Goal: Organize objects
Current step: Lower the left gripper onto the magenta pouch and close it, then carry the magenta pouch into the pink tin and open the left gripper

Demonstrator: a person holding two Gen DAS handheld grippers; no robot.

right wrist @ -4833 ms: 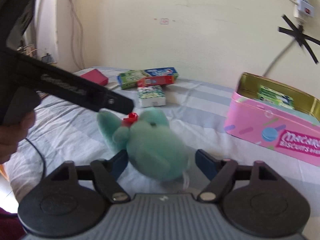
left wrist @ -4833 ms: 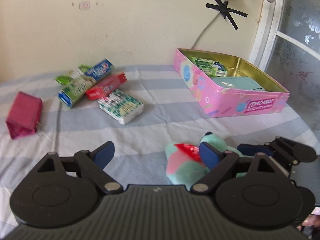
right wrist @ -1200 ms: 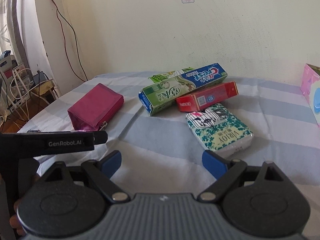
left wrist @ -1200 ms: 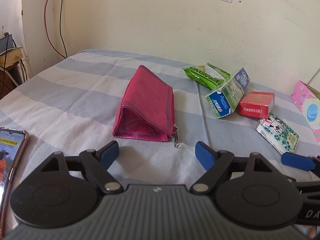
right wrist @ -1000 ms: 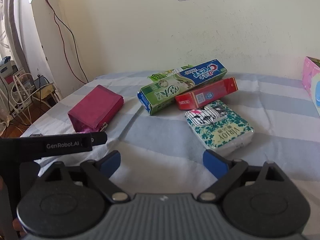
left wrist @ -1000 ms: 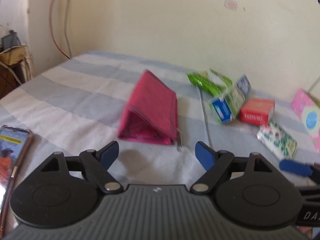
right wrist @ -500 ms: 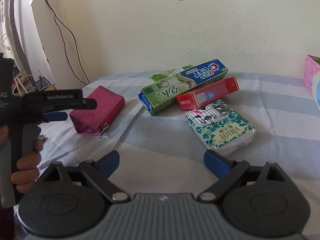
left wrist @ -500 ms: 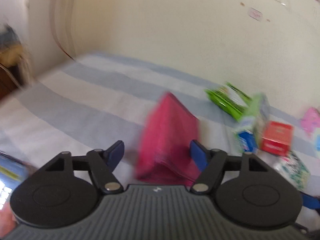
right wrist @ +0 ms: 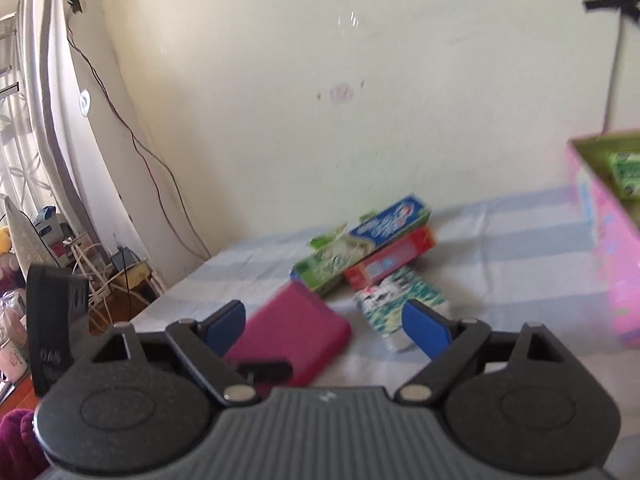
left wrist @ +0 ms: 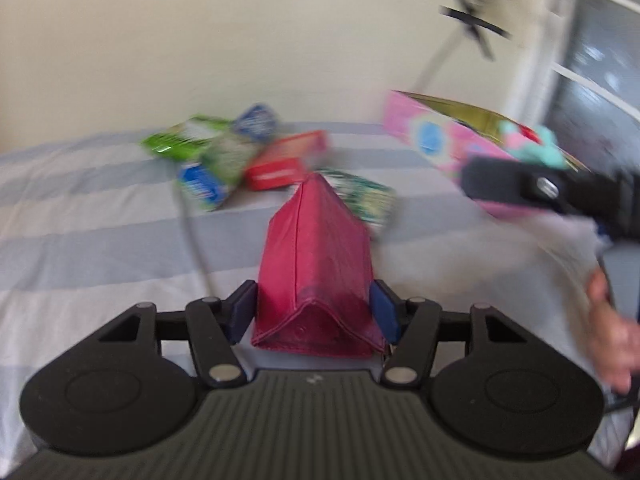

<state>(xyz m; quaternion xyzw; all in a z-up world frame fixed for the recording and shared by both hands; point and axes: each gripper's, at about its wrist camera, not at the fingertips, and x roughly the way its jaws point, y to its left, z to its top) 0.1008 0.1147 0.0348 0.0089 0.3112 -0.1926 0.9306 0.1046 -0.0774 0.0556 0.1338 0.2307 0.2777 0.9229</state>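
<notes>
At the lower centre of the left wrist view, the magenta pouch (left wrist: 316,268) is seen between the blue pads of the left gripper (left wrist: 314,314), one pad against each flank; the jaws are closing on it, so it counts as grasped (frame is motion-blurred, firmness of the hold cannot be judged). In the right wrist view the same pouch sits at lower centre-left, with a black finger of the left gripper lying across its near edge, and it appears tilted above the striped bed sheet (right wrist: 520,240), though contact with the sheet cannot be ruled out.

The right gripper (right wrist: 324,326) is carried released, its jaws closing slightly, with nothing between the pads; the pouch is only seen behind them.

The step in hand is judged to be the pick-up of the pouch, with transfer to the pink tin (left wrist: 436,144) to follow. The tin stands at the upper right of the left view, a teal plush toy (left wrist: 532,144) already in it, and a green box (right wrist: 626,174) is seen inside at the right edge of the right view.

Left on the bed, at centre of the frame, are the toothpaste boxes (right wrist: 360,248), the red box (right wrist: 390,264) and the tissue pack (right wrist: 400,304) (all clustered, touching or overlapping).

For the next move, the grip should be kept clenched, the pouch carried toward the upper right over the tin wall, and released only once inside; the soft pouch may sag or slip.
</notes>
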